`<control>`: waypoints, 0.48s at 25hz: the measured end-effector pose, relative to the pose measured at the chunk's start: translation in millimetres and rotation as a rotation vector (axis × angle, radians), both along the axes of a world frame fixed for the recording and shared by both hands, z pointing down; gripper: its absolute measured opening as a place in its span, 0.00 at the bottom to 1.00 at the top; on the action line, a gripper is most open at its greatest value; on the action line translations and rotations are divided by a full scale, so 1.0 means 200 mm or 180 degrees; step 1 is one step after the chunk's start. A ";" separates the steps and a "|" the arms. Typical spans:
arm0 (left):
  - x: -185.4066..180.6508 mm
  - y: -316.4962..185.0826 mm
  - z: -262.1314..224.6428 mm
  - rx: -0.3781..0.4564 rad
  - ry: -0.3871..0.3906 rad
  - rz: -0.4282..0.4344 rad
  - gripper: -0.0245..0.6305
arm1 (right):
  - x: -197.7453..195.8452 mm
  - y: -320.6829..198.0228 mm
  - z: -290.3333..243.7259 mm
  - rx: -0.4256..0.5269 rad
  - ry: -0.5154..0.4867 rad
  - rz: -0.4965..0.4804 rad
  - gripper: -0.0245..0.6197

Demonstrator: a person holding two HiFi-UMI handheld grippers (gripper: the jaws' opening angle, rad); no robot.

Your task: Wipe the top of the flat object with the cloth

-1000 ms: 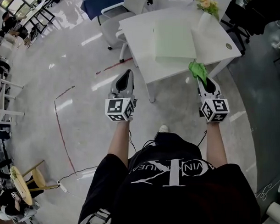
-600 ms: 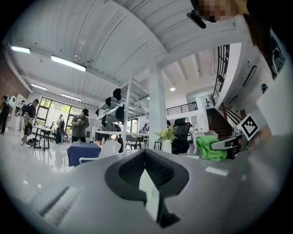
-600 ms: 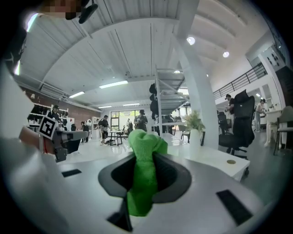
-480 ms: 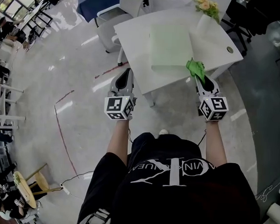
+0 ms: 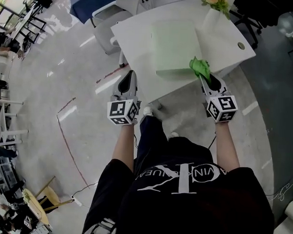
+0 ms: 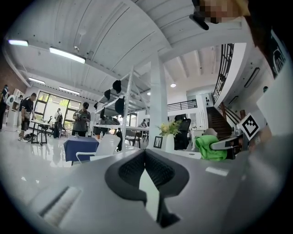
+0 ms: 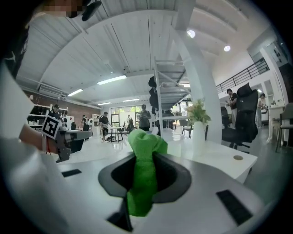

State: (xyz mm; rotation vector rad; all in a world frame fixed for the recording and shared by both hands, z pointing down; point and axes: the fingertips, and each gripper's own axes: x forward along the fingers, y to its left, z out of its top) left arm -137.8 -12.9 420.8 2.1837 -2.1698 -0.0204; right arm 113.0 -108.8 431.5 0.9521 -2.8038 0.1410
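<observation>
The left gripper [image 5: 130,79] hangs short of the table [image 5: 135,32], over the floor [image 5: 76,73]. Its 2 jaws are pressed together with nothing between them. That seems sensible: a wipe needs only 1 tool, so this one waits empty and out of the way, perhaps ready to steady the mat if it slides.

The mat [image 5: 174,43], pale green and flat, lies on the table with its near edge close to the table's front edge. That puts its whole top within easy reach from where the person stands.

At the mat's near right corner is the cloth [image 5: 198,67], a bunched green wad. The right gripper [image 5: 205,82] has its jaws clamped on the cloth's middle, so a soft lump sticks out past the tips and a tail hangs behind the pads. Held so, fabric and not metal would meet the surface first. Whether the cloth touches the mat yet, I cannot tell; wiping looks not yet begun.

A vase [image 5: 212,18] of flowers stands just beside the mat's far right corner. Strokes there probably call for care.
</observation>
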 end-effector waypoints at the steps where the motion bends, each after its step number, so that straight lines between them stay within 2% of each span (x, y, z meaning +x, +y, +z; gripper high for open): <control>1: -0.02 -0.05 0.00 -0.0001 0.0005 0.0031 0.06 | -0.01 -0.03 0.00 -0.0005 0.0014 0.0022 0.14; 12: -0.26 -0.60 0.03 -0.0103 0.0020 0.0453 0.06 | -0.26 -0.37 0.04 -0.0116 0.0142 0.0273 0.15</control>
